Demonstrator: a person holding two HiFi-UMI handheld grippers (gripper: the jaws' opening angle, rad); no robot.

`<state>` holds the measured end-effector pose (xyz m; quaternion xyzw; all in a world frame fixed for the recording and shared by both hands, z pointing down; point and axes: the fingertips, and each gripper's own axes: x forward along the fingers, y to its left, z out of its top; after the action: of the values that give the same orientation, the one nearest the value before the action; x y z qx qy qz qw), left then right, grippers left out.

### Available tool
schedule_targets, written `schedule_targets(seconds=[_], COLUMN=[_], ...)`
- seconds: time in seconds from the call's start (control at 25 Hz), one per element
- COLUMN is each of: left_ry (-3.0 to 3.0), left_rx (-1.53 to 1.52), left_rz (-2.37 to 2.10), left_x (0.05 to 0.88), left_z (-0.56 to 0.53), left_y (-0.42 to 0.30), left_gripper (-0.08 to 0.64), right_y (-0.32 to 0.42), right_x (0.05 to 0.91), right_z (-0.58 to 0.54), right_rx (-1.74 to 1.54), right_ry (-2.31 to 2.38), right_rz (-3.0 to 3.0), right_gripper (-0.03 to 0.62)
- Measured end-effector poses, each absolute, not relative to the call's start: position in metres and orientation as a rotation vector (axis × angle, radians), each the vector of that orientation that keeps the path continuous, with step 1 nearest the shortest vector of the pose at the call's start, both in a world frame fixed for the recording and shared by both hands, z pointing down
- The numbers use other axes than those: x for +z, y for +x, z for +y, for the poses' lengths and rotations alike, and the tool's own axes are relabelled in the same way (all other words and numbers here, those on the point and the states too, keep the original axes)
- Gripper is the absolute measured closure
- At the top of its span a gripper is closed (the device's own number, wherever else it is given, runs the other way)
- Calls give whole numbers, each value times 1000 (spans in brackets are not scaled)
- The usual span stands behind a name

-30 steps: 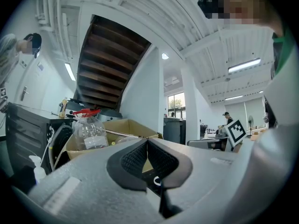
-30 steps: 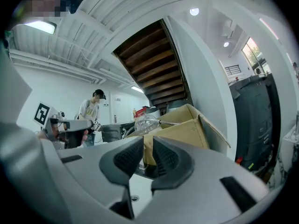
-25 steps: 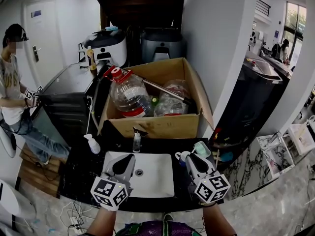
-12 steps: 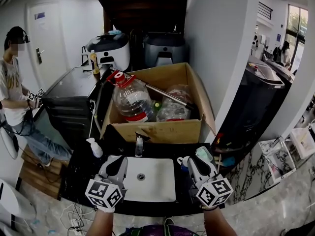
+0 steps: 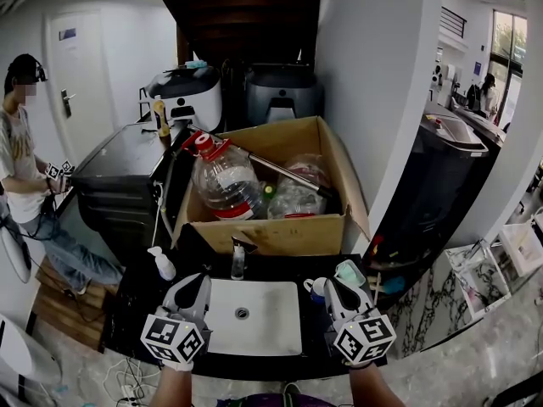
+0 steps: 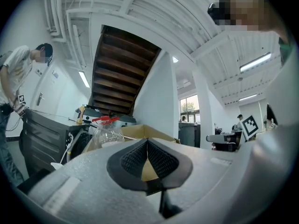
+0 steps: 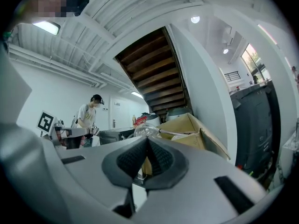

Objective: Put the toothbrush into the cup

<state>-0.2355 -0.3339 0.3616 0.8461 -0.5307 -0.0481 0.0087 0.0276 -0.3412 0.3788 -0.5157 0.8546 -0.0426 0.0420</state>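
Observation:
A mint-green cup (image 5: 349, 271) stands on the dark counter right of the white sink (image 5: 254, 322), with a small white cup (image 5: 314, 287) beside it. I cannot make out a toothbrush in any view. In the head view my right gripper (image 5: 332, 289) hovers just in front of the two cups. In its own view it (image 7: 147, 143) is shut with nothing between its pads. Over the sink's left rim my left gripper (image 5: 193, 288) points up and away. Seen in its own view, that gripper (image 6: 147, 143) is shut and empty.
A faucet (image 5: 239, 251) rises behind the sink and a white pump bottle (image 5: 161, 264) stands at its left. A cardboard box (image 5: 270, 227) with a big plastic bottle (image 5: 222, 179) stands behind. A white wall (image 5: 373, 100) is at the right. A person (image 5: 19, 159) stands far left.
Both grippers have drawn slightly back toward the counter's front edge, and the left one has drifted left. Both stay shut and empty.

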Motion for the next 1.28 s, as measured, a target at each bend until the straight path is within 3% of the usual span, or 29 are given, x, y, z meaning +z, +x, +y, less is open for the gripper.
schedule_targets(seconds=[1.28], left_ry=[2659], left_rx=[-121], left_rz=[-1623], left_x=[371], left_z=[-329], left_y=[-224], left_gripper=[545], right_y=[27], right_x=[395], right_z=[-343], right_rx=[-71], right_ry=[-1676], right_rz=[2649], right_gripper=[591])
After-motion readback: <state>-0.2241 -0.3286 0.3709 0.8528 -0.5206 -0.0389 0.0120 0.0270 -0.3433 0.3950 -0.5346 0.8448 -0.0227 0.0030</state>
